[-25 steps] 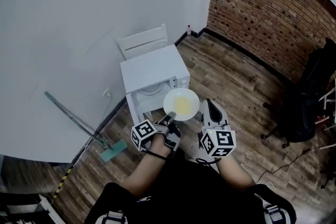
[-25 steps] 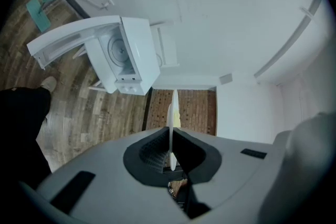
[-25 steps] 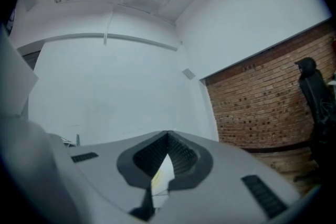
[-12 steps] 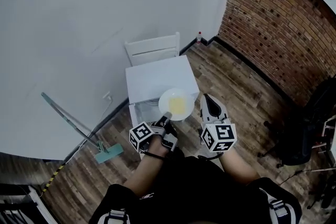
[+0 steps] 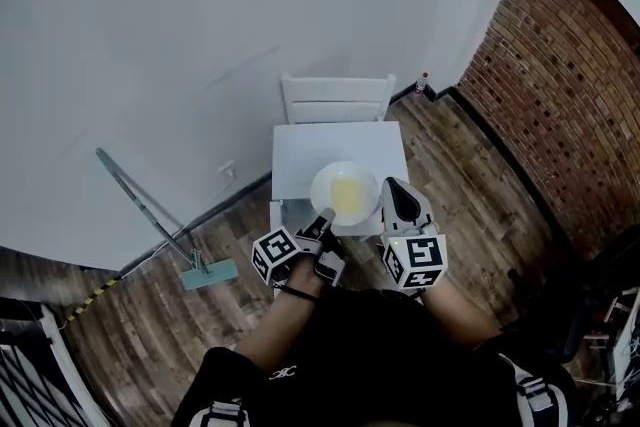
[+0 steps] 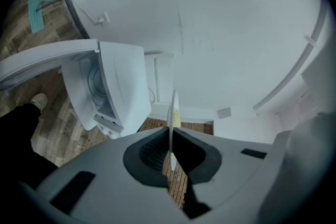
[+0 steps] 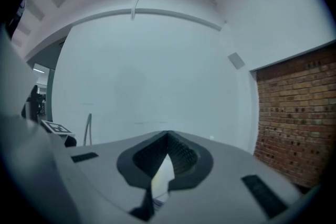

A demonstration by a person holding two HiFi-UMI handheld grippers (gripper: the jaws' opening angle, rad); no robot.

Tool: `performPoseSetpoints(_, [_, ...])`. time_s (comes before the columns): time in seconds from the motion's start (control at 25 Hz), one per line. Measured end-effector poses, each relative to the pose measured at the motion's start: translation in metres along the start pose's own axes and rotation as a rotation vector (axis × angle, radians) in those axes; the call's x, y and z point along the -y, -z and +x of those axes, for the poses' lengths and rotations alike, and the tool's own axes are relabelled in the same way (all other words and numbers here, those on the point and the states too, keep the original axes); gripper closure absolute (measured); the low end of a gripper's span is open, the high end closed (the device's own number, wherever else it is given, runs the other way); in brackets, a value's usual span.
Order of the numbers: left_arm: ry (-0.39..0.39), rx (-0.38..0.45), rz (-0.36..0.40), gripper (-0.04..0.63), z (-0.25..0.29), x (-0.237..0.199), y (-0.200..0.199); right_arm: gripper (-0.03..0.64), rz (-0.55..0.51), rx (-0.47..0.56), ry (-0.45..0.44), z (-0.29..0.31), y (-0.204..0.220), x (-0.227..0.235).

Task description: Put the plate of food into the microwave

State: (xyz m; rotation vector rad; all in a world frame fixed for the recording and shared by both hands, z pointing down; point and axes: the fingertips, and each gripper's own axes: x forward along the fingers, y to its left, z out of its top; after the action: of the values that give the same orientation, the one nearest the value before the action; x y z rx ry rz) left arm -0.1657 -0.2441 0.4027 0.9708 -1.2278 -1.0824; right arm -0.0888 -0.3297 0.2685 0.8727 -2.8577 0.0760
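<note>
A white plate [image 5: 345, 193] with yellow food hangs level above the front of the white microwave [image 5: 340, 150]. My left gripper [image 5: 322, 220] is shut on the plate's near-left rim. The left gripper view shows the plate [image 6: 172, 110] edge-on between the dark pads, with the microwave [image 6: 113, 86] to the left, its door [image 6: 42, 60] swung open and the cavity showing. My right gripper [image 5: 398, 200] sits just right of the plate with its jaws together. In the right gripper view it faces the white wall, and only a pale sliver shows between its pads [image 7: 181, 157].
A white chair [image 5: 335, 100] stands behind the microwave against the wall. A mop [image 5: 150, 220] with a teal head leans at the left. A small bottle [image 5: 422, 80] stands in the corner by the brick wall [image 5: 560, 115]. The floor is wood planks.
The head view has swung so the microwave and chair now sit straight ahead. The plate stays in the left gripper, over the microwave's front. The right gripper keeps its place beside it.
</note>
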Motion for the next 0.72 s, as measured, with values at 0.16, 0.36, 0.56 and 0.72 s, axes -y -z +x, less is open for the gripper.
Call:
performPoseSetpoints(0.16, [-0.008,0.095,-0.018,0.583,-0.015,-0.009,-0.012,0.611,0.001,-0.016,-0.092,0.015,0.003,-0.015])
performPoseSetpoints(0.36, [-0.013,0.207,-0.042,0.584,-0.035,-0.018,-0.007,0.611,-0.068,-0.013,-0.215,0.017,0.009,-0.036])
performPoseSetpoints(0.56, [-0.024,0.314,-0.085,0.584,-0.051,-0.035,0.01,0.611,-0.035,-0.047,-0.292,0.005,0.023,-0.028])
performPoseSetpoints(0.72, [-0.041,0.397,-0.094,0.584,-0.054,-0.061,0.014,0.611,-0.015,-0.104,-0.344,-0.007,0.061,-0.016])
